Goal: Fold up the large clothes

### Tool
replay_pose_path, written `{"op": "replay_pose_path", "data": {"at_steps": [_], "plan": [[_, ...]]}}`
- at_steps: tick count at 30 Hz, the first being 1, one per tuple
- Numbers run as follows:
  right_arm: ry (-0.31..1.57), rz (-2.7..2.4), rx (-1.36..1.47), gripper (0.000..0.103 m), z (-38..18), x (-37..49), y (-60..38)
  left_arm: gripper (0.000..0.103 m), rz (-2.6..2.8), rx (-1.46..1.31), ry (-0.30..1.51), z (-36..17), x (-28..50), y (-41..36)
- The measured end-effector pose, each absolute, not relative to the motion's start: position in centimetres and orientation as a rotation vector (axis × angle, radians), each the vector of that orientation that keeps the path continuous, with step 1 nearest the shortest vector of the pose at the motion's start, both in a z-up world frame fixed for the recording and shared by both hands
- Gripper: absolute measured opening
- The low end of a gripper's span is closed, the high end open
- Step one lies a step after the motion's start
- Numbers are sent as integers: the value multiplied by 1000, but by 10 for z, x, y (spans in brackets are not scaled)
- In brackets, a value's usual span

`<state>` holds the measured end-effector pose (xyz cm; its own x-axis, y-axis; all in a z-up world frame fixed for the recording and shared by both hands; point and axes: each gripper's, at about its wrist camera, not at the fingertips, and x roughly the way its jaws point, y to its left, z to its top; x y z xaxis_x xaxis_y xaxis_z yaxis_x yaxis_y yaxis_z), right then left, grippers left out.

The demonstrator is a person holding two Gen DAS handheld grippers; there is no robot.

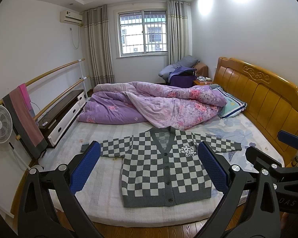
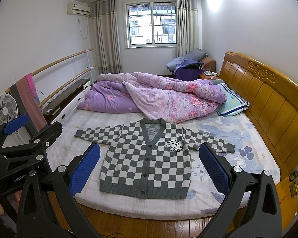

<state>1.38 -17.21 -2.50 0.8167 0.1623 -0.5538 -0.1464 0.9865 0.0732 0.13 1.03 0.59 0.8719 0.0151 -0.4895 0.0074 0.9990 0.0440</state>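
A grey and white checkered cardigan lies flat and buttoned on the bed, sleeves spread to both sides; it also shows in the right wrist view. My left gripper is open and empty, held above the bed's near edge in front of the cardigan. My right gripper is open and empty at a similar height. The right gripper also shows at the right edge of the left wrist view, and the left gripper at the left edge of the right wrist view.
A crumpled purple floral quilt lies across the far half of the bed, touching the cardigan's collar. A striped pillow and wooden headboard are at right. A small grey item lies by the left sleeve. A fan and barre rails stand left.
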Motion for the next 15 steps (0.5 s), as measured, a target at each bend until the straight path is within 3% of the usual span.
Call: {"op": "replay_pose_path", "data": {"at_steps": [15], "plan": [[604,176,31,96,-24,19,-166,98,18,34,531,6,7,17]]}}
